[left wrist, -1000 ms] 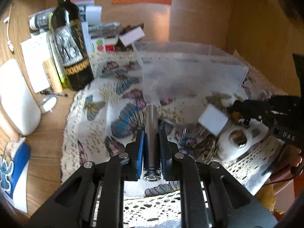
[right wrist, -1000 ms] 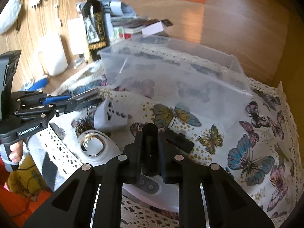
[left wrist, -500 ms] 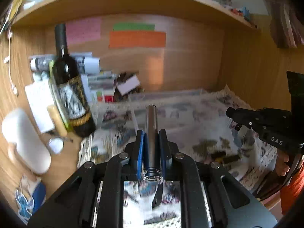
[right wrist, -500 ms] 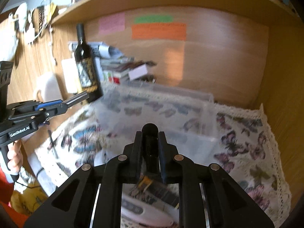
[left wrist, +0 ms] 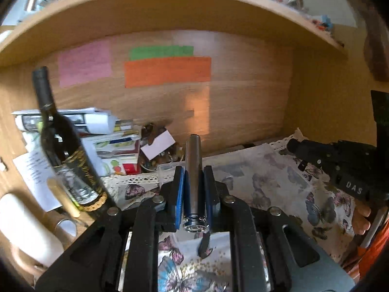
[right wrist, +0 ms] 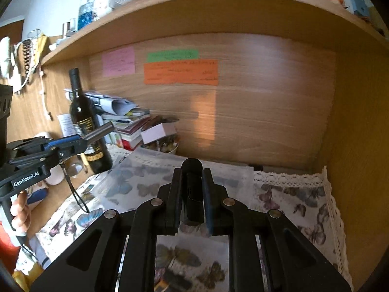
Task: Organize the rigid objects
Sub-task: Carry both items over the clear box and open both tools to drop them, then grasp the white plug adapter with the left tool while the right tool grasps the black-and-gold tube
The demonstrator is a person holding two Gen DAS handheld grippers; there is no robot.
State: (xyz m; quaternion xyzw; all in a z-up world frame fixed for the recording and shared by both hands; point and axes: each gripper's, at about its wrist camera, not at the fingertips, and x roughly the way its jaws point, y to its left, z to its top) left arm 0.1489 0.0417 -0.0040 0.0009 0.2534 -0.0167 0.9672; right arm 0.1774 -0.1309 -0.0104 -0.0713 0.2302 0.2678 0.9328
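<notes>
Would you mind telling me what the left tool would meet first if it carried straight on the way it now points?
Probably the wooden back wall of the desk. The left tool, shut on a metal tube, points level above the clear plastic box. Nothing else appears in that line, though depth is hard to judge.

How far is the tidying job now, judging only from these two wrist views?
Nothing looks put away yet: the visible part of the clear plastic bin holds no item. In hand: the left claw grips a metal tube, and the right claw grips a black cylinder, both raised above the butterfly cloth. Left to do: place both in the bin.
</notes>
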